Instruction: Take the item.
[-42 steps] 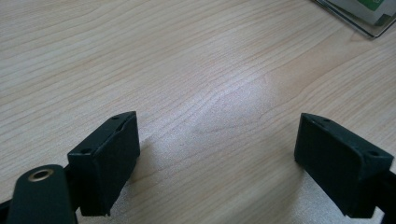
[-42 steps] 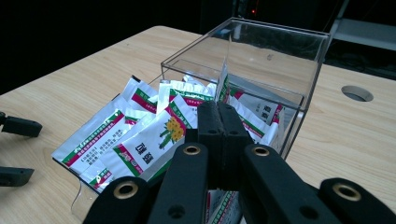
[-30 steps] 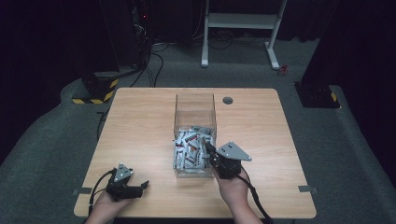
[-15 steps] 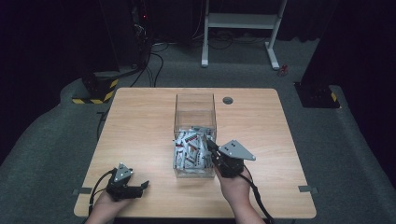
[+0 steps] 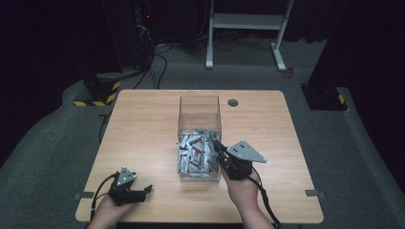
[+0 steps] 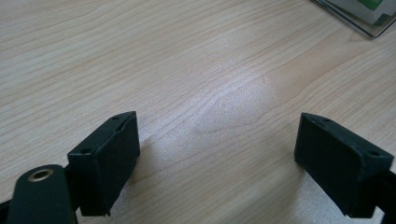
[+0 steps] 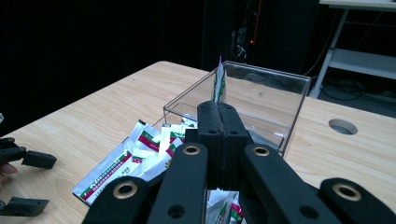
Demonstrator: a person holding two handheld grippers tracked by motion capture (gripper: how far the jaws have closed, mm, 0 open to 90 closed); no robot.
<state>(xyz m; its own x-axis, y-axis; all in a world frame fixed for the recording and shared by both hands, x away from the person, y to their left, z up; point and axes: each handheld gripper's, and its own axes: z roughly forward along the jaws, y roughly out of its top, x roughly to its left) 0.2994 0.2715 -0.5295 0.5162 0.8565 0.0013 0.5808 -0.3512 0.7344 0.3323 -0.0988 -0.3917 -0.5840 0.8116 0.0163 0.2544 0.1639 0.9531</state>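
- The right gripper had its two matte black, blocky jaws pressed flat together, pinching one thin, glossy sachet that stood upright on edge above the pads, white with green and red print.
- In the high view that right gripper sat at the right rim of the clear box, just over the heap of sachets.
- The clear box was a straight-walled, transparent rectangular container, its far part bare and glassy.
- The other sachets lay as a crinkled, overlapping pile of flat rectangular packets at the near end of the box; they also appeared in the right gripper view.
- The left gripper had its wedge-shaped black pads spread wide apart, with nothing between them but bare tabletop.
- It rested low at the near left corner, well apart from the box.
- The table was a smooth, pale wood-grain board with rounded corners.
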